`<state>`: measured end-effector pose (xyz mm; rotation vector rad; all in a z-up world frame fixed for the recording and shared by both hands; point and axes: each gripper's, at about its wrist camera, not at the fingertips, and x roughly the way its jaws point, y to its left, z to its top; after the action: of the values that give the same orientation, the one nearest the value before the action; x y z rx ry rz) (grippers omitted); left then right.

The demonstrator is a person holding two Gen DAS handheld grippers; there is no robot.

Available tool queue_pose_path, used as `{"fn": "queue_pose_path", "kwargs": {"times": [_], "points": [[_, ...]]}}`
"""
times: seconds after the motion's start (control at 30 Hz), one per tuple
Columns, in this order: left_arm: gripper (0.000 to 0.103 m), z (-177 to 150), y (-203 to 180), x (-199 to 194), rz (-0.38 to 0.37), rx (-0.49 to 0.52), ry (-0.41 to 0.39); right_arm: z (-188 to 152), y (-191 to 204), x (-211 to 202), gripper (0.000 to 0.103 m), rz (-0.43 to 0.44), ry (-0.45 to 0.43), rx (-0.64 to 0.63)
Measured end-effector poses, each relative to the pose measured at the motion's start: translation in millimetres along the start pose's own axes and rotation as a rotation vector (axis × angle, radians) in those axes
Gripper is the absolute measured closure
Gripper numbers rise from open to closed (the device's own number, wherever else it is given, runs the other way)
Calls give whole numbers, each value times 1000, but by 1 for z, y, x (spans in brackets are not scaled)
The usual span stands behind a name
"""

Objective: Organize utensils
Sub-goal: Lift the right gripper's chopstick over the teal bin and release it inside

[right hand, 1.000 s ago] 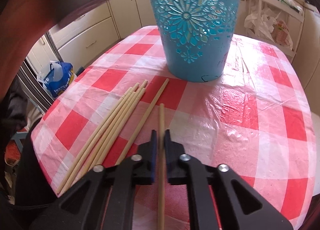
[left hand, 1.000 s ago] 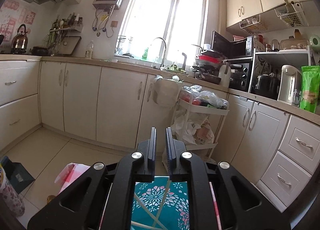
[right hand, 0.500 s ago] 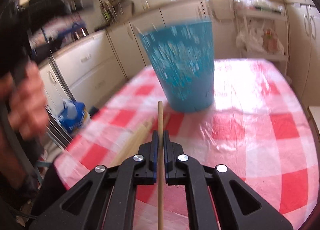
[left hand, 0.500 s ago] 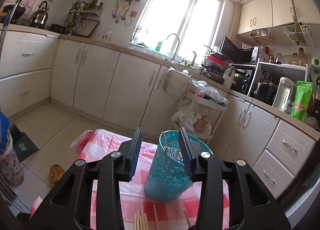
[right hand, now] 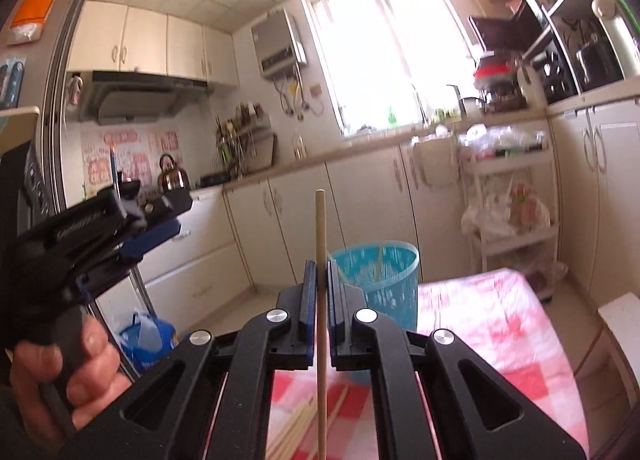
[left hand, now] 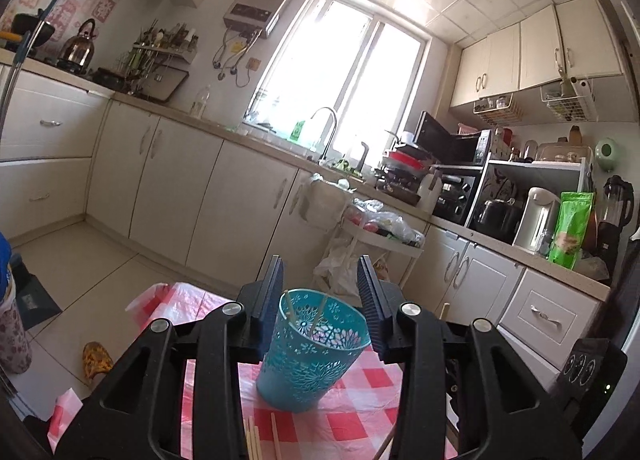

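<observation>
- Between the fingertips of the right claw (right hand: 319, 292), a single wooden chopstick (right hand: 320, 244) is being pinched, the claw clenching it partway along its length so that one end is sticking up ahead of the tips and the rest is running back under the claw.
- Just beyond and slightly right of that claw, the blue cup (right hand: 378, 276) is standing on the checked tablecloth (right hand: 500, 324), already holding two sticks.
- Below the right claw, several loose chopsticks (right hand: 308, 424) are lying on the cloth, waiting.
- The left claw (left hand: 320, 302) is hanging released, its fingers spread wide with the cup (left hand: 312, 352) showing between them, not touching it as far as I can tell.
- The stick is looking light, stiff and smooth; a grip near its middle is probably keeping it from pivoting, though it could slip if tilted steeply.
- The cup is looking light too, so it may tip if nudged.
</observation>
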<state>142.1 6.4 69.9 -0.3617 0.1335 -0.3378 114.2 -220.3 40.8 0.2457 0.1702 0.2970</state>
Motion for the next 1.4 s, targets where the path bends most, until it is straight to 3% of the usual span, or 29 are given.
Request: {"fn": "queue_pose_path", "kwargs": {"times": [0.3,1.03,1.4], "points": [[67,17,-23,-25,-33,34,-104,42,6,-4,97,18,-146,-11],[67,26,-12,22,-28,13,-111,86,-2,52,97,57,-304,-39],[67,17,-8,59,-1,45,-59,67,-31,99,97,-2,-265,-43]]}}
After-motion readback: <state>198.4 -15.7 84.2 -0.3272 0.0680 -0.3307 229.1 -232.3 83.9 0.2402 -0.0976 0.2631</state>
